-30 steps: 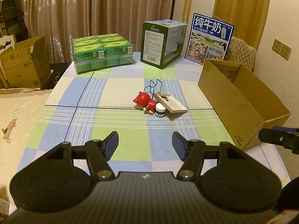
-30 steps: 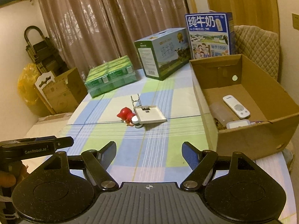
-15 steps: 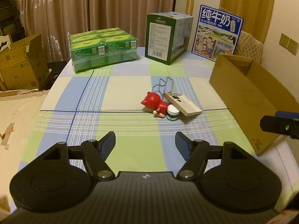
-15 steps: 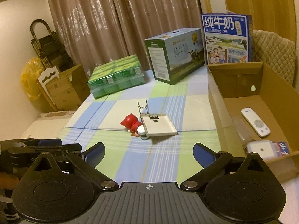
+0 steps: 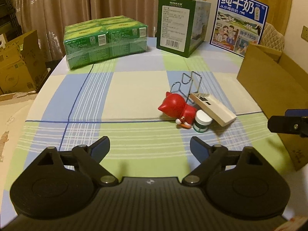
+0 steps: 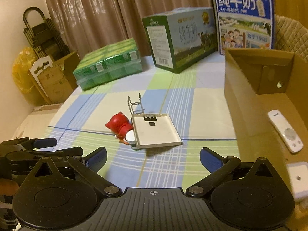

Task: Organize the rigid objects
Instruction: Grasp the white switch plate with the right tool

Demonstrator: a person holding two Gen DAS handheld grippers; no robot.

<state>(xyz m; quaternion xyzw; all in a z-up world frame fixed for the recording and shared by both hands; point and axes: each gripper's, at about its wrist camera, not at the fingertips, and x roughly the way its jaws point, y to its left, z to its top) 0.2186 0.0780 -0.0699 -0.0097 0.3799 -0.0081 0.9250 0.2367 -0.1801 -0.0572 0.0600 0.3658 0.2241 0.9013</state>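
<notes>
A red cat figure (image 5: 178, 108) lies mid-table beside a small white-lidded green jar (image 5: 202, 123), a flat white box (image 5: 212, 108) and a wire stand (image 5: 189, 85). The same pile shows in the right wrist view: figure (image 6: 120, 126), jar (image 6: 130, 137), white box (image 6: 156, 131), wire stand (image 6: 134, 104). My left gripper (image 5: 149, 147) is open and empty, short of the pile. My right gripper (image 6: 153, 158) is open and empty, just before the white box. An open cardboard box (image 6: 242, 100) at the right holds a white remote (image 6: 285, 130).
A green shrink-wrapped pack (image 5: 105, 40), a green milk carton box (image 5: 181, 22) and a blue milk box (image 5: 240, 19) stand at the table's far edge. Cardboard boxes (image 5: 17, 63) sit on the floor to the left. The right gripper's finger (image 5: 284, 124) shows at the left view's right edge.
Both grippers have moved forward toward the pile, which looks larger. The right gripper's jaws have opened wider. The objects have not moved.
</notes>
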